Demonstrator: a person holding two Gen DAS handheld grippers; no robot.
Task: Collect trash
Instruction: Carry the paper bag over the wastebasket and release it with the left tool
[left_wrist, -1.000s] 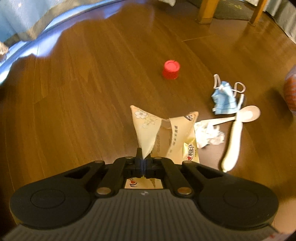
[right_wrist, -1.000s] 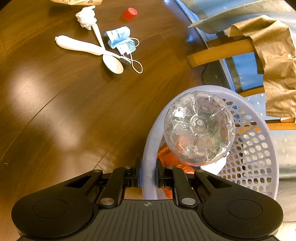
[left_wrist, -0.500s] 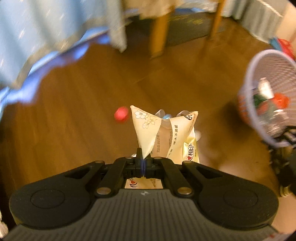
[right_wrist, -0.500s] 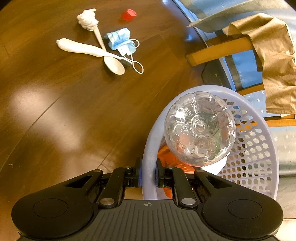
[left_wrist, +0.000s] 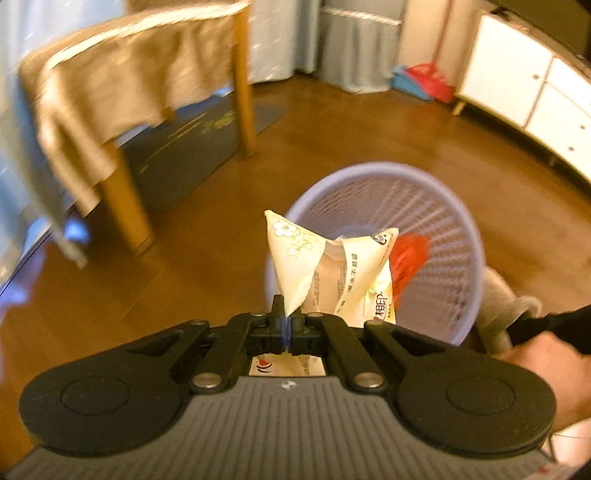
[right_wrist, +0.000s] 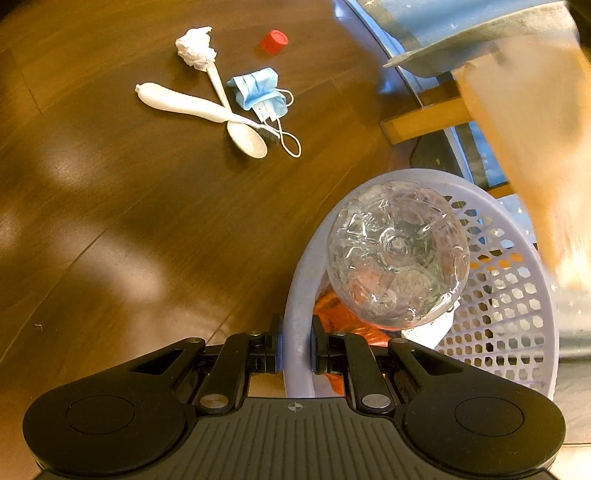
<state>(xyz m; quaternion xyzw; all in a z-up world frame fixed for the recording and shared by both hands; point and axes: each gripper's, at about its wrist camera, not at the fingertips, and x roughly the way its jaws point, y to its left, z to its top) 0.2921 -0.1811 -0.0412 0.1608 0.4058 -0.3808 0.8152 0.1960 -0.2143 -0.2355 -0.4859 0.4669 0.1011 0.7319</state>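
Blurry room; left gripper (left_wrist: 287, 325) pinches one cream crinkled snack wrapper (left_wrist: 328, 273), right gripper (right_wrist: 296, 349) clamps one lavender mesh basket's (right_wrist: 513, 317) rim, clear bottle (right_wrist: 397, 254) half-hiding orange trash.

Counts: 1 basket (right_wrist: 299, 295) between the right jaws, 1 clear bottle (right_wrist: 397, 254) in it. On the floor ahead: 1 tissue wad (right_wrist: 195, 48), 1 red cap (right_wrist: 274, 41), 1 face mask (right_wrist: 258, 90), 1 spoon (right_wrist: 243, 129), 1 brush (right_wrist: 184, 103). 1 wrapper (left_wrist: 328, 273) in the left jaws.
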